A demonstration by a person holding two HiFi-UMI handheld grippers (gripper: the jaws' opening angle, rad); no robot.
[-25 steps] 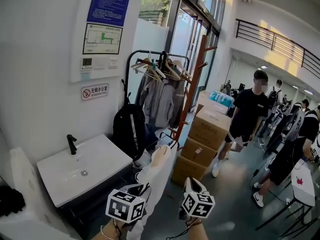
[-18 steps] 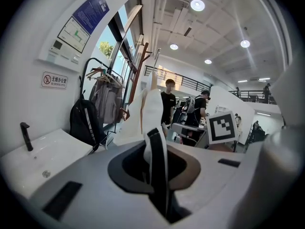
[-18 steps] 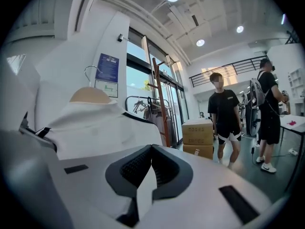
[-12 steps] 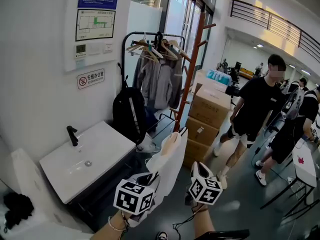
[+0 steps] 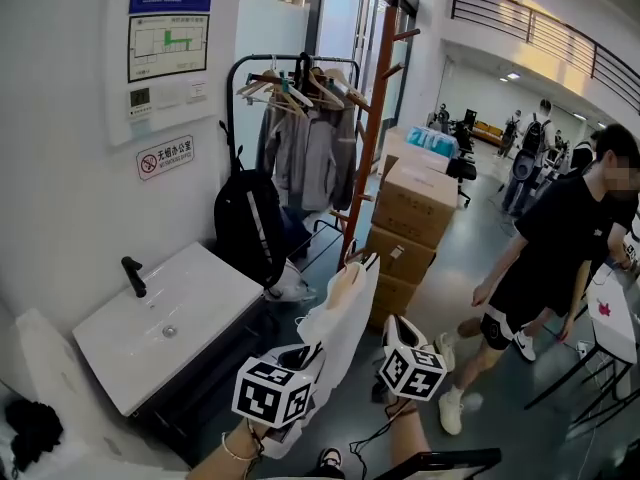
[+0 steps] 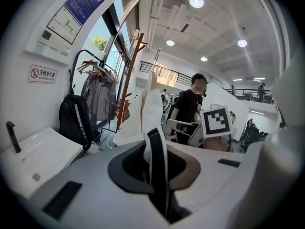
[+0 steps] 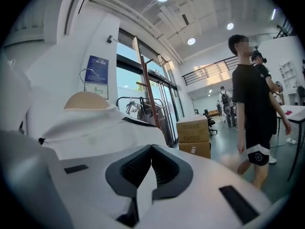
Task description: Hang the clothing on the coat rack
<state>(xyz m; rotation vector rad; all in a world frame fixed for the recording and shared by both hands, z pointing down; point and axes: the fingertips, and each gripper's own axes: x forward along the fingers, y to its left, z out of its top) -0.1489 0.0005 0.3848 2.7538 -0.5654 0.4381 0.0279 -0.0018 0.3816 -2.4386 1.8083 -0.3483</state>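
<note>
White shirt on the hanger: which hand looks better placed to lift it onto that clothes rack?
Probably the left. The left gripper is clamped on the white shirt below its hanger, on the side nearer the clothes rack. The right gripper pinches only a fold of fabric.

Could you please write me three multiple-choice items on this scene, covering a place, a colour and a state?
1. Where does the black backpack hang?
A. beside the sink
B. on the cardboard boxes
C. on a chair

2. What colour is the faucet?
A. silver
B. black
C. white

3. How is the left gripper?
A. open and empty
B. shut on a backpack strap
C. shut on the white garment

Answers:
1 A: it hangs against the wall just past the basin's far corner.
2 B: it stands dark against the white basin.
3 C: the left gripper view shows white fabric pinched between its jaws.
</note>
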